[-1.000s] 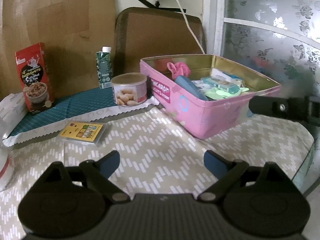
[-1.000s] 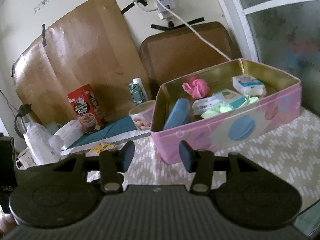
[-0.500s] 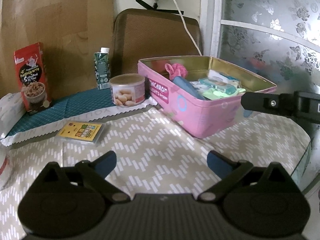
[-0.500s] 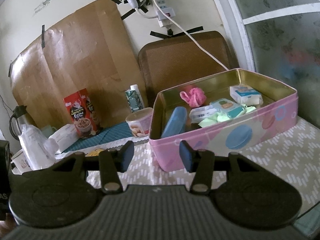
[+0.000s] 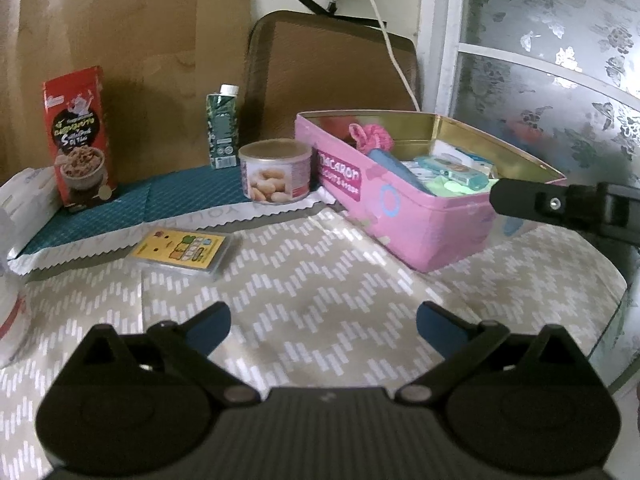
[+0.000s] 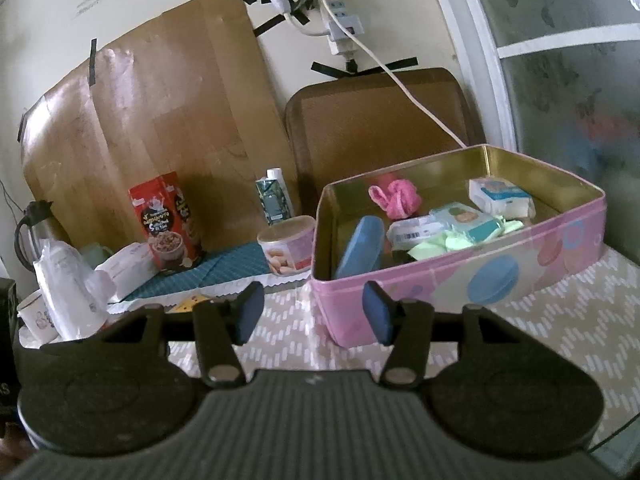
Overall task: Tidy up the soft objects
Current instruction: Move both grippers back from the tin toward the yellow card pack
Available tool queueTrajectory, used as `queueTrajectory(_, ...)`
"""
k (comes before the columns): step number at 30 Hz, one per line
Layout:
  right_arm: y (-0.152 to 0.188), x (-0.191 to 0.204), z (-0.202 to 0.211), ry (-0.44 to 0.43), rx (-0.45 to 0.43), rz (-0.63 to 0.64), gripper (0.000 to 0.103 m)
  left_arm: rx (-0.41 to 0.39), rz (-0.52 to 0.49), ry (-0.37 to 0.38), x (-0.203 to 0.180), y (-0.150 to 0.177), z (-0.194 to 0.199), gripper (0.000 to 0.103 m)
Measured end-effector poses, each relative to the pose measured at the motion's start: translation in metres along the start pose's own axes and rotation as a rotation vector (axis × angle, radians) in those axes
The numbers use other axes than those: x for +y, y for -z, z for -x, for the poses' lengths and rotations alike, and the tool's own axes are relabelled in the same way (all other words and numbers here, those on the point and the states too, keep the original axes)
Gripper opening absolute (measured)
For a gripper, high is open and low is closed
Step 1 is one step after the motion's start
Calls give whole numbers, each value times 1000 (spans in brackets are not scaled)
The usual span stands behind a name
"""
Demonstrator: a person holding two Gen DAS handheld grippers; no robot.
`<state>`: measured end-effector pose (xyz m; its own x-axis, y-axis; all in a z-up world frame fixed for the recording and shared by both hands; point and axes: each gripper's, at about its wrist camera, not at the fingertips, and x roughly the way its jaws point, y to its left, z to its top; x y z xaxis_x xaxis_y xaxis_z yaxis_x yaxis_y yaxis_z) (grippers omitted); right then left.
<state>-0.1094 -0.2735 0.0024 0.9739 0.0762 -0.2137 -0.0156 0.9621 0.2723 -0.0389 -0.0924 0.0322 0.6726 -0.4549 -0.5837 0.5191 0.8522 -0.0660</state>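
Observation:
A pink macaron tin (image 5: 420, 224) (image 6: 460, 276) stands open on the patterned cloth. Inside lie a pink yarn puff (image 6: 396, 198), a blue oblong pad (image 6: 358, 252), wipe packs (image 6: 464, 220), a green cloth (image 6: 444, 244) and a white pack (image 6: 500, 196). My left gripper (image 5: 322, 320) hovers over bare cloth in front of the tin, open wide with nothing in it. My right gripper (image 6: 313, 310) sits just before the tin's near corner; its jaws are opening and nothing is between them. One of its fingers (image 5: 560, 208) shows beside the tin in the left wrist view.
A peanut can (image 5: 276, 176), a green carton (image 5: 222, 132) and a red cereal box (image 5: 78, 144) stand on a teal mat at the back. A yellow card pack (image 5: 182, 248) lies on the cloth. White bags (image 6: 64, 284) crowd the left. The table edge curves at right.
Both grippers' jaws have spread a little wider. The hands have stayed nearly in place, and nothing in the tin has moved.

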Motion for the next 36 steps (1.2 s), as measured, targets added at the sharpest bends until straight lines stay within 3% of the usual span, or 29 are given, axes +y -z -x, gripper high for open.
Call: queueTrajectory(36,3,57,-40,-76,28,172,62,-4,137,-146,80,11,2,102)
